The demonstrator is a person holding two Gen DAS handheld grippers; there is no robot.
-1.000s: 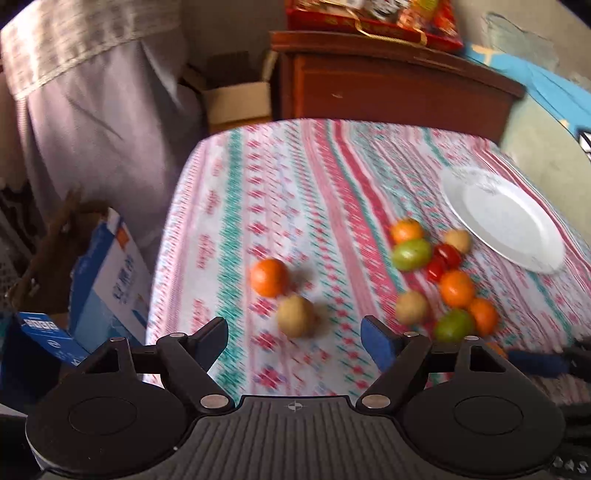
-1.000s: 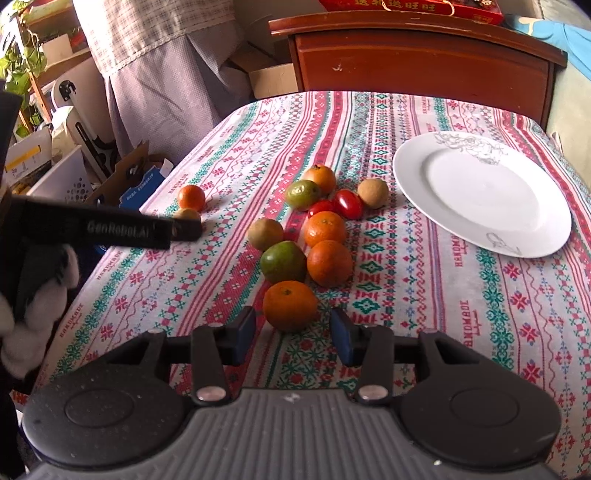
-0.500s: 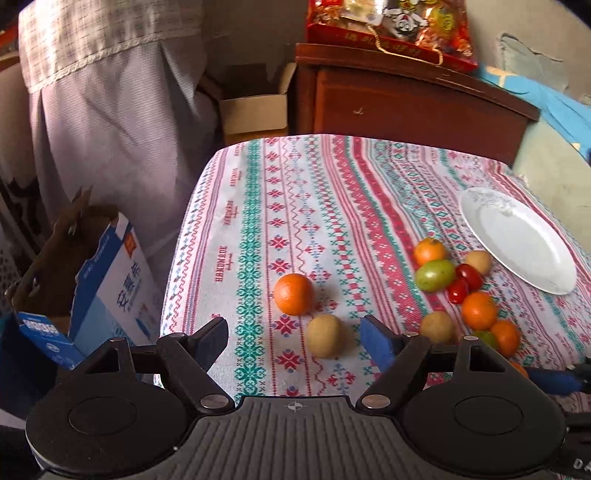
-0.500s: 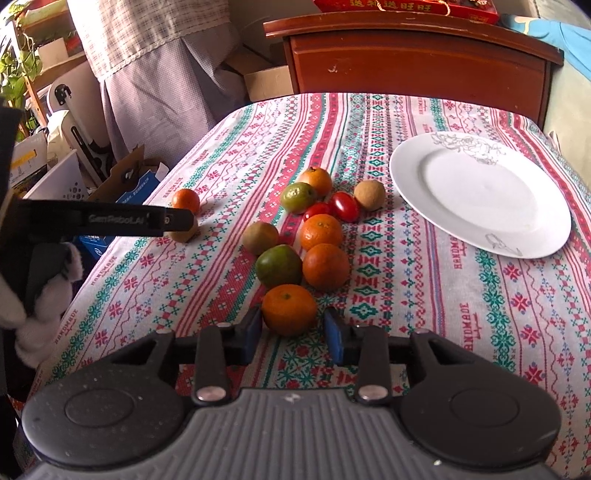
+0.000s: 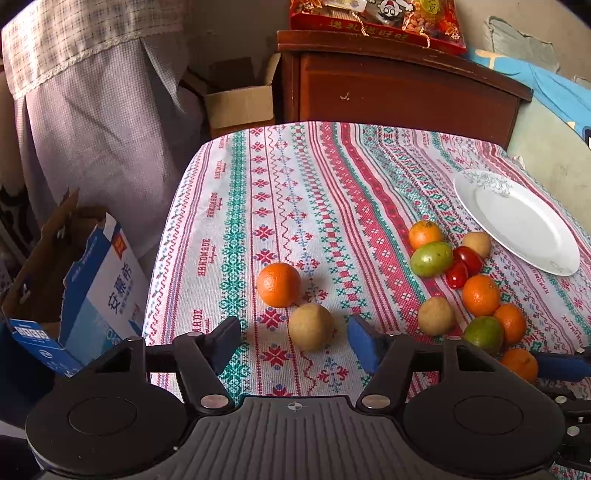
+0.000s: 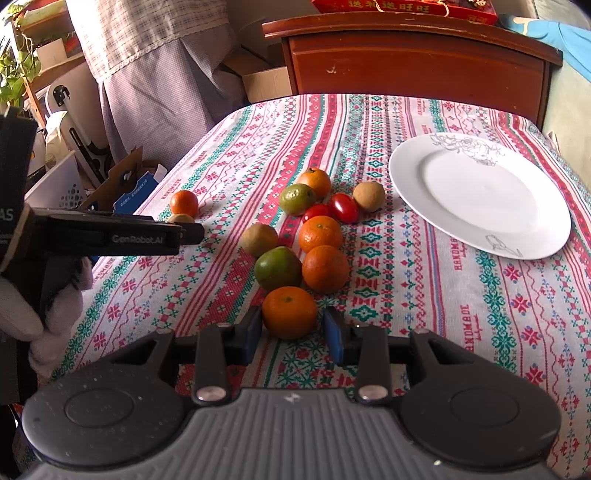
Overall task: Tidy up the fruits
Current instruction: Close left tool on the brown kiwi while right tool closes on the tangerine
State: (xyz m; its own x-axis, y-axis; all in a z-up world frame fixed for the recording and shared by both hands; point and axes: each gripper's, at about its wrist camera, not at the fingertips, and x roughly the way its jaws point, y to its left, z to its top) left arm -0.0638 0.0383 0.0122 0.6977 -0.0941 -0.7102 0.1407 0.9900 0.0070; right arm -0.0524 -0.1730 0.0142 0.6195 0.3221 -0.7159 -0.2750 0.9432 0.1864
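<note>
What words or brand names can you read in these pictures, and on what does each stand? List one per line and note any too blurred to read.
"GenRobot.AI": on the left gripper.
"HANDMADE": woven into the tablecloth, repeated along its stripes.
"安慕希": on the blue carton beside the table.
Gold characters on the red gift box: too blurred to read surely.

Your right gripper (image 6: 290,330) has its jaws spread around the nearest orange (image 6: 289,312), but a green fruit (image 6: 277,268) and another orange (image 6: 325,268) crowd just behind it. To the right, bare tablecloth (image 6: 424,291) runs to the white plate (image 6: 480,195). Your left gripper (image 5: 293,341) straddles a tan fruit (image 5: 311,326), with an orange (image 5: 279,284) just beyond it and cloth free on both sides.
</note>
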